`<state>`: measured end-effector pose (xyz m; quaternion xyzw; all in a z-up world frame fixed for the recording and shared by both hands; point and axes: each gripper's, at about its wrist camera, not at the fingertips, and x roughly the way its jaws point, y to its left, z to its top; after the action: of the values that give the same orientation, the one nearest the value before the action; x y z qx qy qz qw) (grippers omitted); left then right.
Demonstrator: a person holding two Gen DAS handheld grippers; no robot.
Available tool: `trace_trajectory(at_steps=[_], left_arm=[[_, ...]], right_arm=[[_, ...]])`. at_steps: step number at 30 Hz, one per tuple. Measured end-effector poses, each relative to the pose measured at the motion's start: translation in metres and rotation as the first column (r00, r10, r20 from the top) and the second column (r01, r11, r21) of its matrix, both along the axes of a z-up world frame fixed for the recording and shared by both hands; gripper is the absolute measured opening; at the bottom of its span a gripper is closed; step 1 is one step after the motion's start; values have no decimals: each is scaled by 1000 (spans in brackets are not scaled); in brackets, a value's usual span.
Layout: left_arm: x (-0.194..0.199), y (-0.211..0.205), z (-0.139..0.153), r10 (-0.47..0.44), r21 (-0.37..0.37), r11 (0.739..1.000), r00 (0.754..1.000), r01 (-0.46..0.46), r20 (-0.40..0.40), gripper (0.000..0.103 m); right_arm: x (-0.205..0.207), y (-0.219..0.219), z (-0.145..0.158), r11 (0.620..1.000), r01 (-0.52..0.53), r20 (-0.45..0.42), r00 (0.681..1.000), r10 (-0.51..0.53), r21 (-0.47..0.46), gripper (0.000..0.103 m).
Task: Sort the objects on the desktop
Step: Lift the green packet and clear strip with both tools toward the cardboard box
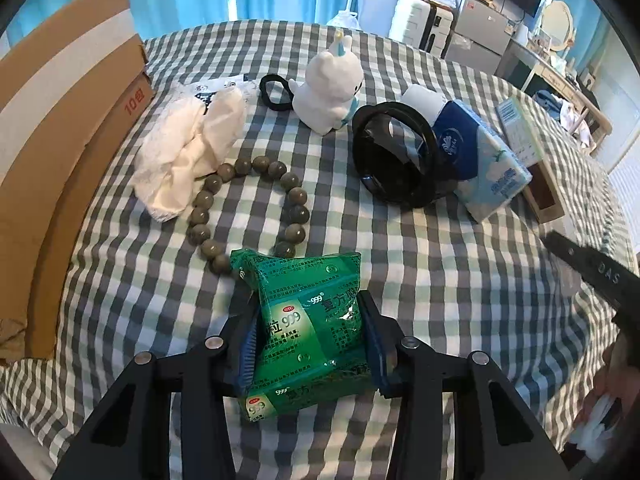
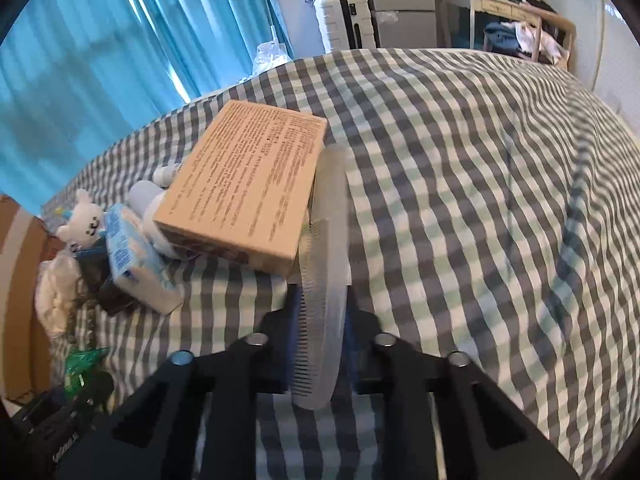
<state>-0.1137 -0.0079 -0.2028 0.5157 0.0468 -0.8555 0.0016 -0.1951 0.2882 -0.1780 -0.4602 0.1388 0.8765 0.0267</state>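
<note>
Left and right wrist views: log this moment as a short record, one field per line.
surface: checked cloth
left gripper: closed on the green medicine packet
right gripper: shut on the pale comb
beside the packet: bead bracelet, its near end under the packet
beside the comb: brown printed box, its edge against the comb
other items: white plush toy, tissue pack, black round lid, white lace cloth
far left: cardboard carton
</note>
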Motion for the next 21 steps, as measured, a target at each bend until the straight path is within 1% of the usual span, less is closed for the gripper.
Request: trace_trajectory(at_steps=[5,8,11,14,17,18,21], left_arm=[[15,-7,9,-9,21,1000,1000,9,-1,44],[30,-17,13,-4,29,1000,1000,4,5,44],[47,-24,19,1,35,999,1000,-1,-2,44],[56,-28,28,2,45,999,1000,-1,-19,44],[60,-29,33,1,47,999,999,0,-33,44],[61,-30,34,1,51,999,999,1,-33,44],[65,-30,31,5,52,999,1000,-3,-26,44]], right_arm=[[31,-5,5,999,-31,31,999,32,-36,3],[54,-9,10,995,-51,45,997,55,-86,3],[68,-14,15,992,-80,53,995,85,-94,3],[76,-29,20,984,-122,60,990,131,-131,3],[85,-56,18,970,-196,89,974,210,-147,3],[86,-63,16,966,-216,100,968,231,-146,3],[87,-83,8,958,-272,142,948,284,-94,5]])
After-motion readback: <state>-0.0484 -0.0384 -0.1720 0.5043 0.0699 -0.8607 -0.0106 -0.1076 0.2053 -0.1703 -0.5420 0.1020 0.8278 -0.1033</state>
